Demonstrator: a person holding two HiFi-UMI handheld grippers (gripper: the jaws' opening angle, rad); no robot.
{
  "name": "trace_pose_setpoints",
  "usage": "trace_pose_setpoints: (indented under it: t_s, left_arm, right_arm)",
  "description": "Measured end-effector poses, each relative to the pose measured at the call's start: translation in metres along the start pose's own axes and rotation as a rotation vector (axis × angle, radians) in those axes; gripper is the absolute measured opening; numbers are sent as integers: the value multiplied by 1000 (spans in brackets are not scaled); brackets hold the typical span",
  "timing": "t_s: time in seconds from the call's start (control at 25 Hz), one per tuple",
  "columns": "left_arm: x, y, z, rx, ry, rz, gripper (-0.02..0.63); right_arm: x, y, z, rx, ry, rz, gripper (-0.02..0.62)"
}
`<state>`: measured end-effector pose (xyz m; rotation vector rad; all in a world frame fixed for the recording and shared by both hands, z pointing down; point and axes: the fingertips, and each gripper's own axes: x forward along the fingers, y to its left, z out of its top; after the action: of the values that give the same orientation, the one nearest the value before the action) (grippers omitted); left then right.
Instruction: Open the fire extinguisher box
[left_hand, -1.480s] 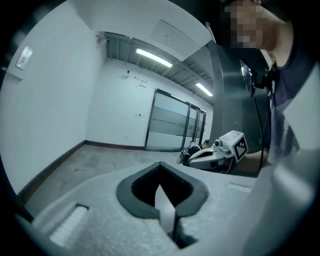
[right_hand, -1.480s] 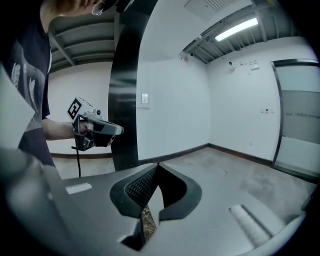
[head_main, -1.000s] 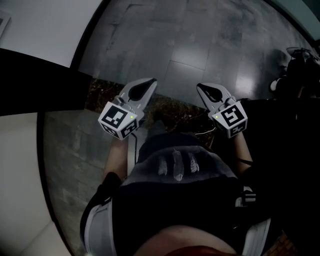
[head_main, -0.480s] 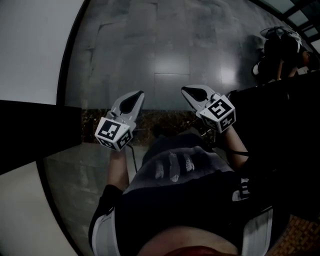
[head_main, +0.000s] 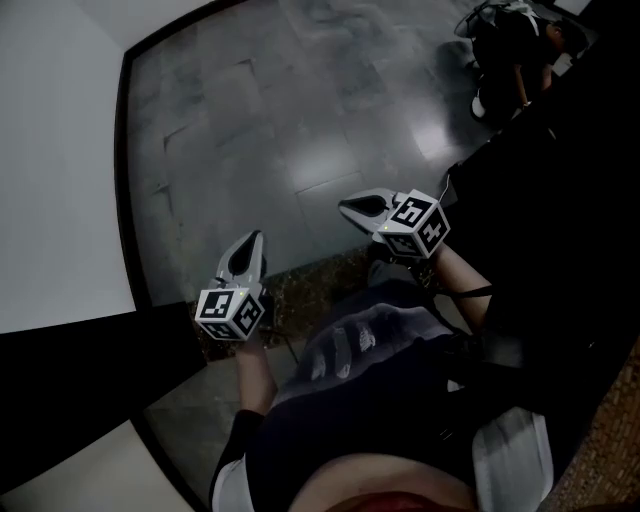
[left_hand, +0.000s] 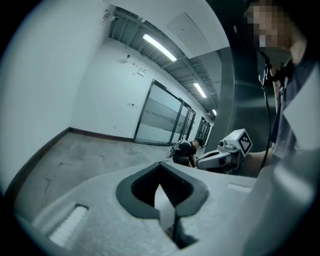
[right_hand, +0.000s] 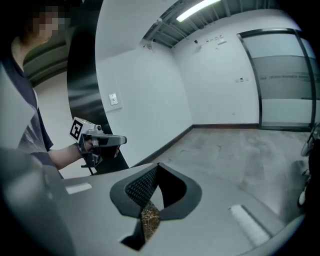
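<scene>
No fire extinguisher box shows in any view. In the head view my left gripper (head_main: 250, 241) hangs over the grey tiled floor near the black skirting, shut and empty. My right gripper (head_main: 346, 206) is further right and higher in the picture, also shut with nothing in it. In the left gripper view the jaws meet at their tips (left_hand: 160, 166), and the right gripper (left_hand: 220, 157) shows beyond them. The right gripper view has its jaw tips together (right_hand: 157, 165), with the left gripper (right_hand: 100, 142) at the left, in front of a dark wall panel (right_hand: 82, 75).
A white wall (head_main: 60, 150) with black skirting runs along the left. A brown speckled floor strip (head_main: 310, 280) crosses under my hands. A person crouches by some gear (head_main: 510, 50) far down the hall. Glass partitions (left_hand: 160, 117) line the far side. A white switch plate (right_hand: 114, 99) sits beside the dark panel.
The head view has swung so the white wall fills more of the left. The left gripper has sunk toward the lower left of the picture, and the right gripper has rolled and drifted apart from it.
</scene>
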<state>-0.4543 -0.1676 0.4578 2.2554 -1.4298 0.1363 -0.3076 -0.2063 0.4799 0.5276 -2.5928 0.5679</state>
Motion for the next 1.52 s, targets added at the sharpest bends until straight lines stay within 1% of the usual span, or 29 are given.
trace_pose_setpoints:
  t_s: [0.16,0.4,0.48,0.6,0.76,0.92,0.96,1.04,1.12,1.2,1.28,1.44,1.52]
  left_arm:
    - [15,-2,14,20,2,4,0]
    - [65,-12,19,20,64,6,0]
    - [78,-17,24,22,79,4,0]
    - [101,-30,28,35,109,-8,0]
    - [134,-43,33,66,136,-20,0]
    - [158,-63,32,79,153,14,0]
    - [170,-70,32,88,160,10,0]
    - [196,-82,39,117,173,-17,0]
    - [210,-89,49,154,177,-37,0]
    - [212,-94,56,197,173,-45,0]
    - [211,-101,59,227,181,-63,0]
    - [220,-118,62,240,201,-119,0]
    - [229,-127,63,239,215,-127,0]
  right_arm:
    - [-2,-15,4,51,-11,10,0]
    - [-10,-58,10,86,-26,48,0]
    - [-16,-73,14,126,-46,58,-1]
    - [-27,-95,16,217,-79,81,0]
    - [-36,-131,16,272,-101,90,-1]
    - [-45,-145,11,262,-90,176,0]
    - [-50,-153,10,254,-97,187,0]
    - [-62,-172,15,240,-126,184,0]
    - [-68,-181,27,232,-156,181,-1]
    - [-72,-180,39,235,-176,193,-2]
    - [-74,-176,43,212,-175,218,-1]
    - [-77,-176,42,162,-156,268,0]
    - [-80,-183,42,146,-145,278,0]
